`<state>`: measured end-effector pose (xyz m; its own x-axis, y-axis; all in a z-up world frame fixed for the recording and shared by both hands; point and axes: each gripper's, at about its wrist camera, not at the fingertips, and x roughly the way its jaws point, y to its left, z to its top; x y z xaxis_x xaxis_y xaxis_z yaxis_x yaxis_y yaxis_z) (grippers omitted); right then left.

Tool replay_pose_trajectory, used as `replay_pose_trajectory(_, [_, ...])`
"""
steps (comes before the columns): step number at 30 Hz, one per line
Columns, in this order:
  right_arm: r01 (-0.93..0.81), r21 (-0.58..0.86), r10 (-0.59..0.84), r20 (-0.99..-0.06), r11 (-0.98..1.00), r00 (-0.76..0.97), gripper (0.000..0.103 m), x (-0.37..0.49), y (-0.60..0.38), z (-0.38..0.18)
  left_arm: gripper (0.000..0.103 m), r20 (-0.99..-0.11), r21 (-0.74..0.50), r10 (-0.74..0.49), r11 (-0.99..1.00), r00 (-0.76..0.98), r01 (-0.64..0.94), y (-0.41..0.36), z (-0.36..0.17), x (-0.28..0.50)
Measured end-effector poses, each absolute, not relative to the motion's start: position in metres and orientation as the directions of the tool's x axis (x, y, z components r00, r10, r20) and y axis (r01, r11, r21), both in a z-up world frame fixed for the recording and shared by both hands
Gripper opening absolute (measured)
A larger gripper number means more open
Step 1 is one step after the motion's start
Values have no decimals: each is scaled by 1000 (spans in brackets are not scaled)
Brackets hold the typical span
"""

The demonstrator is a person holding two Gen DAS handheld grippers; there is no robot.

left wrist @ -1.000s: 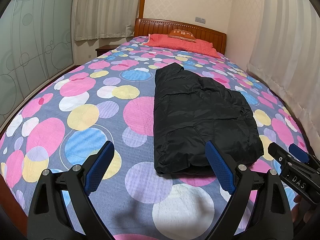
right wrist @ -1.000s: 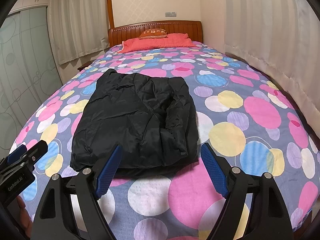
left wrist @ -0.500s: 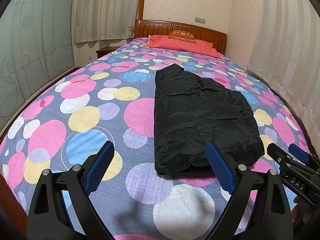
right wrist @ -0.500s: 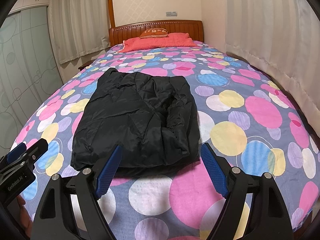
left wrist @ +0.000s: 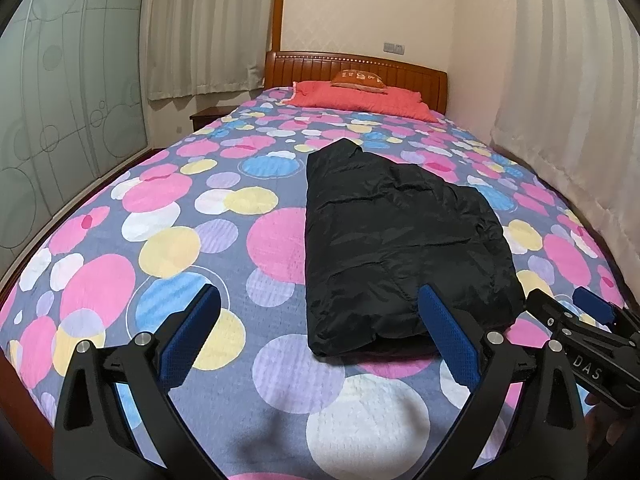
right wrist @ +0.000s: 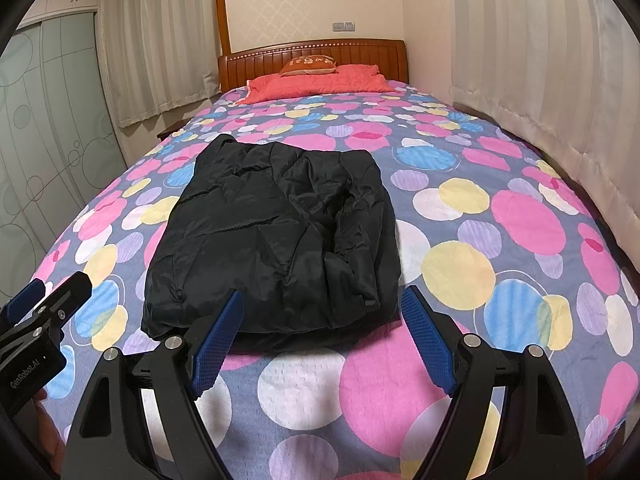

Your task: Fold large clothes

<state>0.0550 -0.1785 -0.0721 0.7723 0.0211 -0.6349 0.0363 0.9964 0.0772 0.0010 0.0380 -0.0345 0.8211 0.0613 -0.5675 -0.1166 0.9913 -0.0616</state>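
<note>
**Both Tongs Clear of the Folded Jacket**

While the left gripper (left wrist: 318,316) hangs empty, its jaws have just been opening to full spread. Right gripper (right wrist: 322,318) is likewise wide and empty. Black jacket (left wrist: 400,240) lies folded on the bedspread (left wrist: 168,240), at 1 o'clock from the left tongs and 11 o'clock from the right; this standoff suggests folding is finished. Only the right wrist view shows the rumpled right flap.
</note>
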Motion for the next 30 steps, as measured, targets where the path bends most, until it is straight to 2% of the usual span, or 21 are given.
replay_pose_trajectory(11, [32, 79, 26, -639, 996, 769, 80, 53, -173, -79, 101, -582, -55, 41, 995, 812, -89, 34, -40, 4])
replay_pose_trajectory(18, [23, 82, 36, -650, 996, 759, 80, 56, -180, -85, 101, -578, -85, 57, 988, 814, -129, 38, -52, 6])
replay_pose_trajectory(23, [19, 85, 41, -657, 996, 752, 80, 59, -182, -88, 101, -610, -107, 15, 989, 792, -101, 41, -60, 13])
replay_pose_trajectory(30, [27, 90, 40, -667, 996, 744, 80, 64, -187, -92, 101, -655, -100, 43, 985, 754, -142, 48, -73, 25])
